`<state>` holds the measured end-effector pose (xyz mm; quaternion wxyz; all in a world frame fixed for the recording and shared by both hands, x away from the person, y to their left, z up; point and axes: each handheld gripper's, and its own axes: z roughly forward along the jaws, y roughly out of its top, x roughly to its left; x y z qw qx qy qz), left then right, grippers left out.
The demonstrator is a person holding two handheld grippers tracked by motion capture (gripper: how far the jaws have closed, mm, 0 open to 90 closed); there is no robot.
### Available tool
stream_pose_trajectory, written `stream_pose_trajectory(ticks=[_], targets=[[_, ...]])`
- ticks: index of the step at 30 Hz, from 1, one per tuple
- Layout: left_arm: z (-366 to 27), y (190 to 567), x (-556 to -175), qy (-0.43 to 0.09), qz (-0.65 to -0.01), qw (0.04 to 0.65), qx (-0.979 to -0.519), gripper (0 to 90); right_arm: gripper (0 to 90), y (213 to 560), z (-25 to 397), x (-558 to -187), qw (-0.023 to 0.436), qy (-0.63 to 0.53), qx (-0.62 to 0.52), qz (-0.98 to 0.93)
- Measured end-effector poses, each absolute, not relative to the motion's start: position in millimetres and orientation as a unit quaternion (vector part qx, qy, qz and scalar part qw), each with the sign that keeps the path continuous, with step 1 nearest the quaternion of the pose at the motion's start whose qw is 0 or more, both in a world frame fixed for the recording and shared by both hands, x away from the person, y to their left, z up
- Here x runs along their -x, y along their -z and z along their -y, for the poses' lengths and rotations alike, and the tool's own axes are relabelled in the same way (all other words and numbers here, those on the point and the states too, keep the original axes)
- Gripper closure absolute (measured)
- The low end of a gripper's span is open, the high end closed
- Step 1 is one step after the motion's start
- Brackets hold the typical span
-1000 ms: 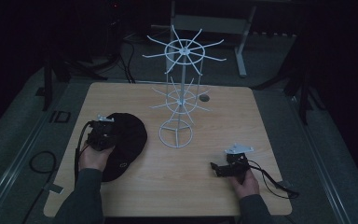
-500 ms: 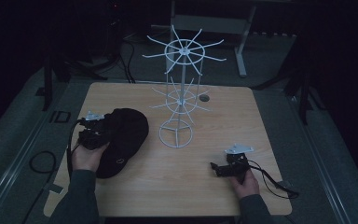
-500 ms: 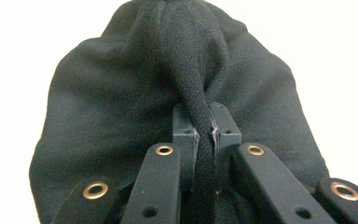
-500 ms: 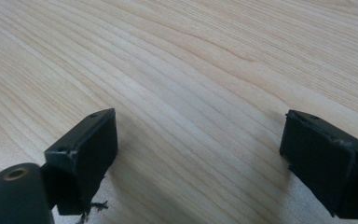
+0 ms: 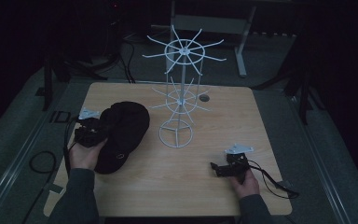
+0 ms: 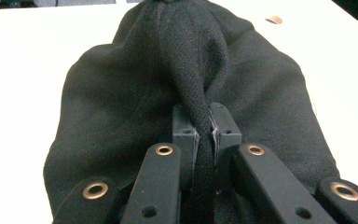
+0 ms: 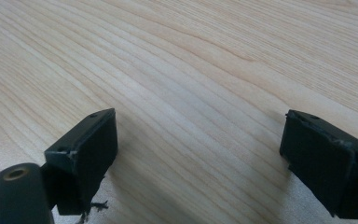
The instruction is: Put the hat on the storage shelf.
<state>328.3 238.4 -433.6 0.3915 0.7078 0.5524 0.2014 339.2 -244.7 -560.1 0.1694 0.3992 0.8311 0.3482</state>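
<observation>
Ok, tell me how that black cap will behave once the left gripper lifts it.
The black cap will probably sag: its fabric already bunches into a soft ridge where the left gripper pinches it. It looks light for its size, being thin cloth. The knit seems rough, so it likely won't slip. Its loose end may drag on the table.

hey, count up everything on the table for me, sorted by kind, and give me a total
Black fabric hat, pinched in the left gripper: 1
White wire display rack: 1
Hand-held grippers, including the open right gripper: 2
Small round fitting near the table's far edge: 1
Total: 5
</observation>
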Motion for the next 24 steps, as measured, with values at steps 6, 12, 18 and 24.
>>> stream_pose_trajectory(ticks=[6, 12, 18, 24], targets=[[-242.5, 427.8, -326.2, -0.205, -0.548, 0.404, -0.703, 84.5, 10.8, 560.1, 244.8, -339.3, 0.170, -0.348, -0.398, -0.831], [-246.2, 421.1, -323.5, -0.211, -0.546, 0.419, -0.694, 84.5, 10.9, 560.1, 244.8, -339.3, 0.170, -0.348, -0.399, -0.831], [-249.4, 414.0, -321.0, -0.217, -0.544, 0.432, -0.686, 84.5, 10.9, 560.1, 244.8, -339.3, 0.170, -0.349, -0.399, -0.831], [-252.7, 408.5, -319.0, -0.222, -0.542, 0.445, -0.678, 84.4, 10.9, 560.2, 244.8, -339.4, 0.171, -0.349, -0.398, -0.831]])
